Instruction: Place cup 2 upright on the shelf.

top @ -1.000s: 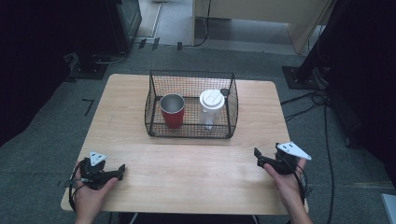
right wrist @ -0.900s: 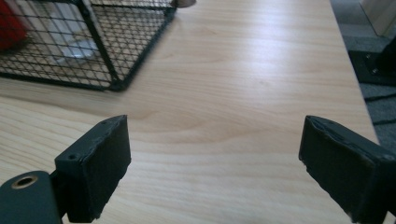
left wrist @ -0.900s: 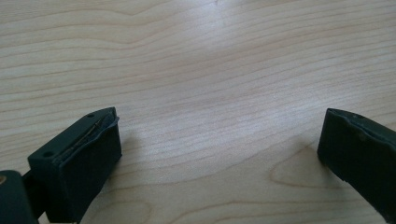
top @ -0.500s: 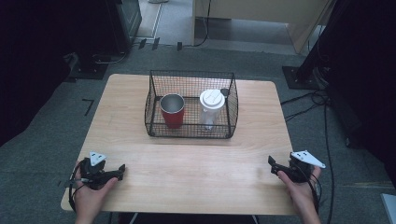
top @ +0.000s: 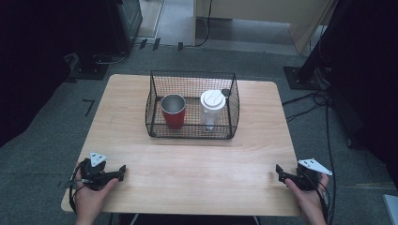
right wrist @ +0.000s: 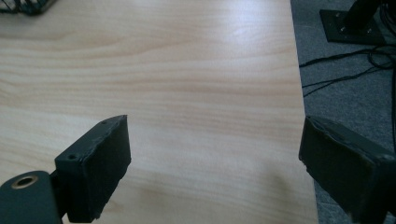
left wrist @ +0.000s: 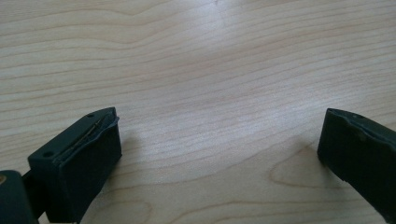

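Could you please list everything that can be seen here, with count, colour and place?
table: one, light wood, centre of the floor
basket: one, black wire, far middle of the table
red cup: one, red with a metal rim, left in the basket
white cup: one, clear with a white lid, right in the basket
cables: several, black, on the grey floor at right
left gripper: one, black, near left table edge, open
right gripper: one, black, near right table edge, open

Grey carpet floor point(top: 42, 122), cables point(top: 305, 101), dark surroundings.
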The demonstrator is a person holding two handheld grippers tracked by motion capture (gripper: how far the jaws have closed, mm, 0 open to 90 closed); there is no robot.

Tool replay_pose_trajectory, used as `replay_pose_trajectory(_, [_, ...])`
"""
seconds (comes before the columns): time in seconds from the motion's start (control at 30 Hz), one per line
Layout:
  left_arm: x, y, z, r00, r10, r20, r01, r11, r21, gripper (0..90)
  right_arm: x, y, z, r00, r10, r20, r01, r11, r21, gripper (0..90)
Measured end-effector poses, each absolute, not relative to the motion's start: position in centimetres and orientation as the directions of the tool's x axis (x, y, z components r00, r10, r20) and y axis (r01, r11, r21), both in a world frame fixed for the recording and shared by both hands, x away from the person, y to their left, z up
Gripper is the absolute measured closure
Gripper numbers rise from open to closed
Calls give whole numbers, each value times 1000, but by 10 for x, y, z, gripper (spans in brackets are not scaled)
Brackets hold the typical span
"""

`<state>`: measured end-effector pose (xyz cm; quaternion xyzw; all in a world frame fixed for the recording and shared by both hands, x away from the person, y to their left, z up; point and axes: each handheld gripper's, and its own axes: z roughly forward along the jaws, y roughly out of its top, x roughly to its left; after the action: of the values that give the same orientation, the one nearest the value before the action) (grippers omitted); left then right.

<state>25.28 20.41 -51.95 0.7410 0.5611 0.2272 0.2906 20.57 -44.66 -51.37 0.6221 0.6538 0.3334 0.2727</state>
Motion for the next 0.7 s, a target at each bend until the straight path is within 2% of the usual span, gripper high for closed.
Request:
replay_pose_trajectory(0.33, [253, 204, -520, 267, 964, 11, 699, -201, 686, 0, 205, -446, -524, -89, 994, 63, 682, 15, 731, 91])
replay_pose_trajectory(0.5, [253, 204, -520, 267, 964, 11, 699, -202, 686, 0, 203, -438, -526, -101, 995, 13, 679, 60, 732, 91])
replay_pose_trajectory(0.7, [253, 204, -520, 268, 963, 11, 699, -202, 686, 0, 204, -440, -526, -107, 994, 25, 682, 56, 729, 91])
